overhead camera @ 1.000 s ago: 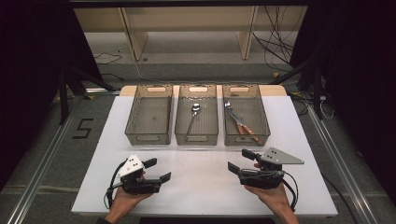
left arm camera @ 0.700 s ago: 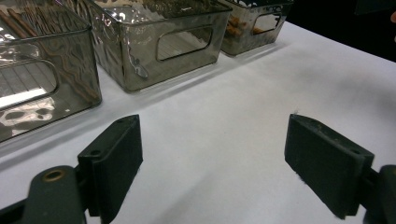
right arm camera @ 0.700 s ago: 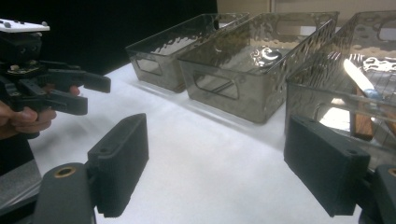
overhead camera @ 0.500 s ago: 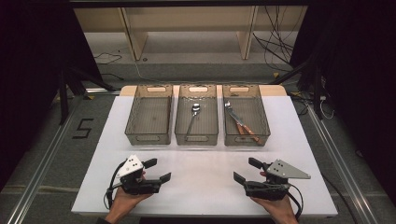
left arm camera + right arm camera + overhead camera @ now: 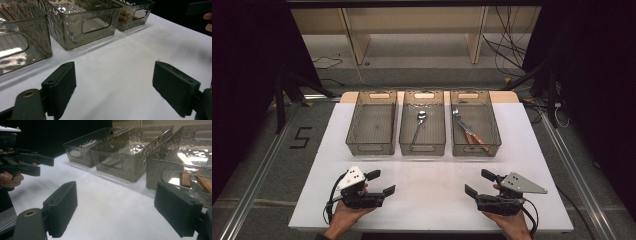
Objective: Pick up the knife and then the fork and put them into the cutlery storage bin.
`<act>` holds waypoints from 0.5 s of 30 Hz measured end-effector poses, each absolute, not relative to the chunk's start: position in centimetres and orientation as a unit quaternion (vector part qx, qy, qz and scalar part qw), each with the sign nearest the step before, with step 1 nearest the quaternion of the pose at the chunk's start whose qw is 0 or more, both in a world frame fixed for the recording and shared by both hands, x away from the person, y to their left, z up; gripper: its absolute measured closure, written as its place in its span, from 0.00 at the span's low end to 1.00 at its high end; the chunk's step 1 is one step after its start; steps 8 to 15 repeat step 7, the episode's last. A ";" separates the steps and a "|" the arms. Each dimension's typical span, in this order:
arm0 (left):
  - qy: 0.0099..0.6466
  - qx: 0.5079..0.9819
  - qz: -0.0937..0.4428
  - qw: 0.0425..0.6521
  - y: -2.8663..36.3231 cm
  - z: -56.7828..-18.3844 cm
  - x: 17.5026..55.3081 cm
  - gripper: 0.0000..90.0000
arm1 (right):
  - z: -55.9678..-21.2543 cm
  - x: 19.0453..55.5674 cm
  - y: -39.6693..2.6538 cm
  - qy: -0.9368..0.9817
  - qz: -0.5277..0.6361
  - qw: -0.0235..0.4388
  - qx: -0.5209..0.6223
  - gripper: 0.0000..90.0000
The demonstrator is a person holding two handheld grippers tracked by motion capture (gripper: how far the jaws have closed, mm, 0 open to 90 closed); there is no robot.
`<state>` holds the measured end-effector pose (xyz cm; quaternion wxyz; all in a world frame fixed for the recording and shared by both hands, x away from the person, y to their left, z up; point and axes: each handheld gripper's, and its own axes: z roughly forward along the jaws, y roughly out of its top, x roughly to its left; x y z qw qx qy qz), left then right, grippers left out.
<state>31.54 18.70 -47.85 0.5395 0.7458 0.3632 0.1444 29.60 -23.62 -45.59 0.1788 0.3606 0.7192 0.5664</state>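
Three smoky clear bins stand in a row at the back of the white table (image 5: 432, 180). The left bin (image 5: 370, 148) holds nothing. A spoon (image 5: 419, 124) lies in the middle bin (image 5: 422, 148). The right bin (image 5: 476, 149) holds a fork and wooden-handled cutlery (image 5: 471, 134). My left gripper (image 5: 382, 182) rests near the front left, open, with bare table between its jaws (image 5: 115, 75). My right gripper (image 5: 478, 182) sits low at the front right; its jaws have just been opening and nothing is between them (image 5: 115, 195).
The table's front edge runs just behind both hands. Metal rails flank the table on the floor. A shelf frame (image 5: 412, 30) and cables lie beyond the bins. In the right gripper view the left gripper (image 5: 44, 166) shows at the far left.
My right gripper has come down and back toward the front edge of the table, and its jaws stand a little wider. The left gripper has stayed put.
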 end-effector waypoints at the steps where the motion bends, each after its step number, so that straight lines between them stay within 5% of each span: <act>1: 0.363 0.746 0.145 0.539 18.7 -47.8 31.5 0.21 | -45.6 29.6 -23.6 0.720 0.566 0.179 0.361 0.22; 15: 0.363 0.746 0.145 0.539 18.7 -47.9 31.5 0.21 | -45.7 29.6 -23.6 0.720 0.564 0.179 0.361 0.22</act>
